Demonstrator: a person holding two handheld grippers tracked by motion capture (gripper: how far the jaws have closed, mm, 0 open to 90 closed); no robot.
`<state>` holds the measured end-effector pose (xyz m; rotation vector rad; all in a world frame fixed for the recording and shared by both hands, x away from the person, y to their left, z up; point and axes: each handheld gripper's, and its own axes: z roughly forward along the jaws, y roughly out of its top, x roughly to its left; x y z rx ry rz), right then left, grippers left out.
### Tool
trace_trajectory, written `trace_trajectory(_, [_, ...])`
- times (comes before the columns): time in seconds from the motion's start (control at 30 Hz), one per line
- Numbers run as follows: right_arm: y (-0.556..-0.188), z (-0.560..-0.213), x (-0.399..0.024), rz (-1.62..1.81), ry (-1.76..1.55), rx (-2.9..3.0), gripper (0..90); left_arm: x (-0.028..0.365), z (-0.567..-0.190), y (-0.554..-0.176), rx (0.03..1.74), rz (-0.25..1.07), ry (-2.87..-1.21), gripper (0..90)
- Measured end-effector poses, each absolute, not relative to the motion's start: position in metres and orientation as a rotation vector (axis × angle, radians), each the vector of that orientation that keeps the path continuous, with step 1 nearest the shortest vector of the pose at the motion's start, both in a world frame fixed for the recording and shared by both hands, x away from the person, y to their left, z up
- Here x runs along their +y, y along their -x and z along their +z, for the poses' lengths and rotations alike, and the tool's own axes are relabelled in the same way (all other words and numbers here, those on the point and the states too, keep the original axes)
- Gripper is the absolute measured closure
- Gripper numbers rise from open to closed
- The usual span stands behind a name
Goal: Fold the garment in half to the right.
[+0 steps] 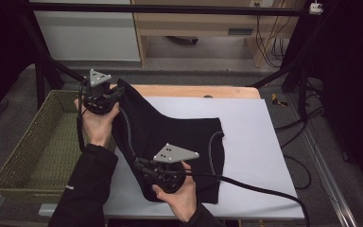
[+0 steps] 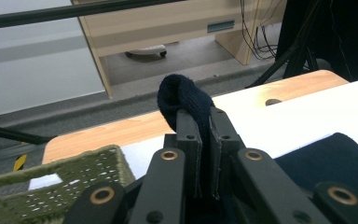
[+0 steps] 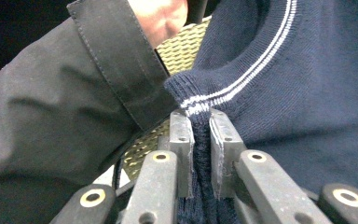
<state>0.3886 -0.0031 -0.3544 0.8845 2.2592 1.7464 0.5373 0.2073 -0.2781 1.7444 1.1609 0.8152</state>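
A dark navy knitted garment (image 1: 175,137) with thin white stripes along its ribbed edges lies across the white sheet. My left gripper (image 1: 118,92) is shut on a bunched fold of the garment (image 2: 184,100) at the far left corner and holds it lifted off the table. My right gripper (image 1: 142,166) is shut on the ribbed, white-striped edge of the garment (image 3: 200,105) near the front left. In the right gripper view a dark sleeve (image 3: 51,112) of the person's other arm crosses just beyond the jaws.
A green woven basket (image 1: 23,151) sits at the table's left side. The white sheet (image 1: 255,142) covers the wooden table (image 1: 194,91). A black frame bar (image 1: 160,8) crosses the back, with cables on the floor at the right.
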Motion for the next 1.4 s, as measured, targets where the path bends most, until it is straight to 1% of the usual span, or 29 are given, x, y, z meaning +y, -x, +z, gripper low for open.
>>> trace_trajectory(0.47, [-0.386,-0.376,-0.030,1.675,-0.976,2.208,81.6,0.169,-0.299,-0.553,1.146,0.776,-1.783,84.5])
trace_trajectory(0.87, [-0.382,-0.385,-0.046,1.655,-1.029,2.170,81.6,0.144,-0.310,-0.558,1.127,0.762,-1.781,84.5])
trace_trajectory(1.13, [-0.378,-0.393,-0.063,1.630,-1.072,2.141,81.6,0.122,-0.319,-0.563,1.103,0.748,-1.809,84.5])
trace_trajectory(1.4, [-0.378,-0.400,-0.078,1.610,-1.123,2.126,81.5,0.104,-0.330,-0.570,1.095,0.710,-1.823,84.4])
